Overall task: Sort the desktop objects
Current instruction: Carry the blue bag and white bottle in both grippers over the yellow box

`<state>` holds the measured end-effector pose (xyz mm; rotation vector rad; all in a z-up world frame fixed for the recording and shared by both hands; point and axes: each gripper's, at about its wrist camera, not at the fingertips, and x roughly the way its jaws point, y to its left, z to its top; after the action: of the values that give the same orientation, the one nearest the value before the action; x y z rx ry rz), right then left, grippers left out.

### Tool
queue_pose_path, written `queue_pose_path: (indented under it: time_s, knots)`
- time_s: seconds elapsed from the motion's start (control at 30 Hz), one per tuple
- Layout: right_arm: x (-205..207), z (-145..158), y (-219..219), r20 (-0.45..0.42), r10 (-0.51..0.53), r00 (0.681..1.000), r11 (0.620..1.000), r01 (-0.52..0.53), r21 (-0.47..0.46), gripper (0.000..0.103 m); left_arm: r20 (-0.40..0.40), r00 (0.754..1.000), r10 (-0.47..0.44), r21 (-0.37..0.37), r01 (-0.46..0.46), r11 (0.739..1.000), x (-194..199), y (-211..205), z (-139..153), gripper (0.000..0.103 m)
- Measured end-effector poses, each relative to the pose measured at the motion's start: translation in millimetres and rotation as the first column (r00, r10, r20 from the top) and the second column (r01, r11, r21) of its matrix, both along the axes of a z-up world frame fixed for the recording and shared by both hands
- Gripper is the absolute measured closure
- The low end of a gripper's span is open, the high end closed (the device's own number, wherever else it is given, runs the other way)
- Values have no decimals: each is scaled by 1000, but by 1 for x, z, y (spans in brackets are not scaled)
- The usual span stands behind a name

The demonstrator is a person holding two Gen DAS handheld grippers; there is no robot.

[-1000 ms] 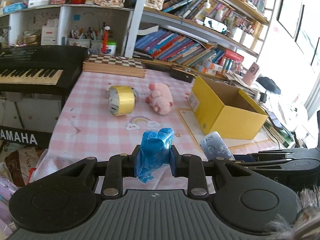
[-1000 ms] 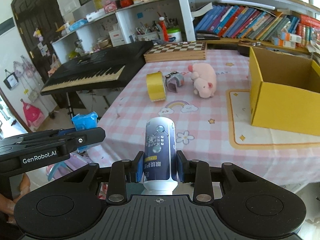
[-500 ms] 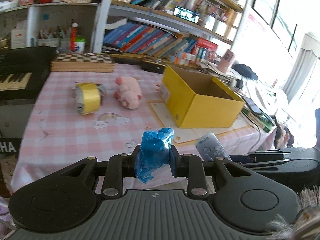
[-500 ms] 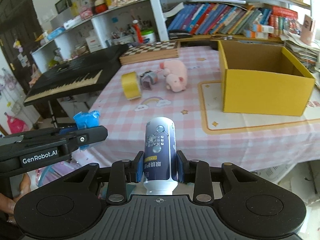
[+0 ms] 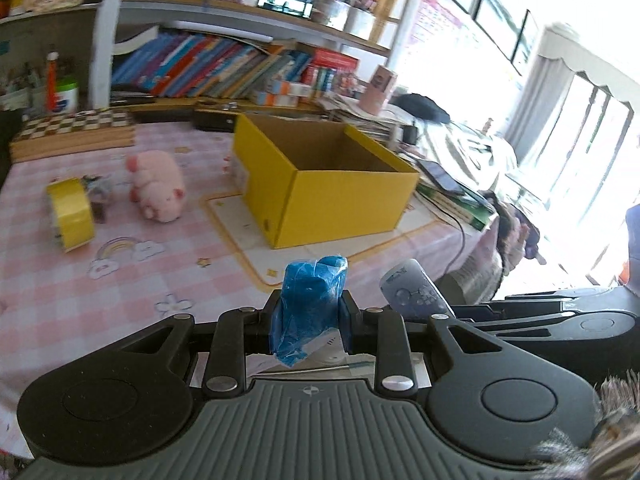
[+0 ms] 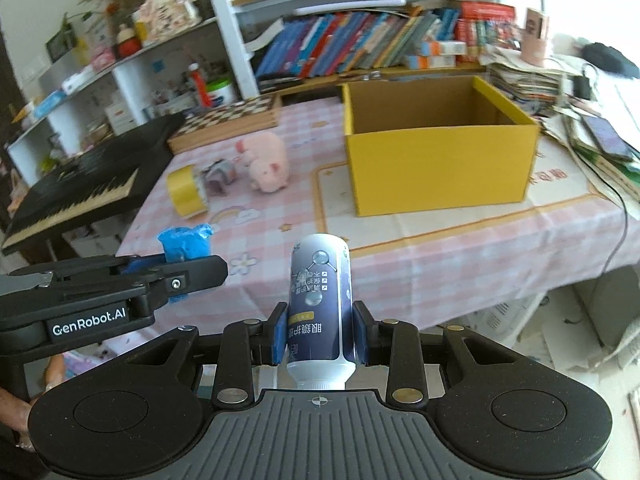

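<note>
While both grippers stay loaded, yellow box (image 5: 320,184) now looms nearer.

Both wrist views face yellow box (image 5: 326,190) (image 6: 438,162), probably from table edge.

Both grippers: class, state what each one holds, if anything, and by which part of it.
The left gripper clamps a crumpled blue packet across its lower half. The right gripper clamps a dark-labelled bottle across its lower body, near the cap end.

Both grippers are matte black, ribbed, silver-screwed; left gripper (image 6: 192,276) marked "GenRobot.AI"; blue-padded jaws
</note>
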<state>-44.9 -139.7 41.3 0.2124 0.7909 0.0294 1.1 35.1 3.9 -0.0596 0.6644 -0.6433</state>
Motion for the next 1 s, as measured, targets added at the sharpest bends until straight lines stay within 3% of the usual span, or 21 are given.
queue_pose_path:
  time_s: [0.3,1.0]
  knots:
    - [4,-1,-19,-3,-50,999,999,50,3,70,-5,999,-43,2,43,999,13,-19,0,78]
    - [31,-11,-56,-40,-54,998,998,56,27,70,-45,997,-61,26,62,998,42,-58,-8,78]
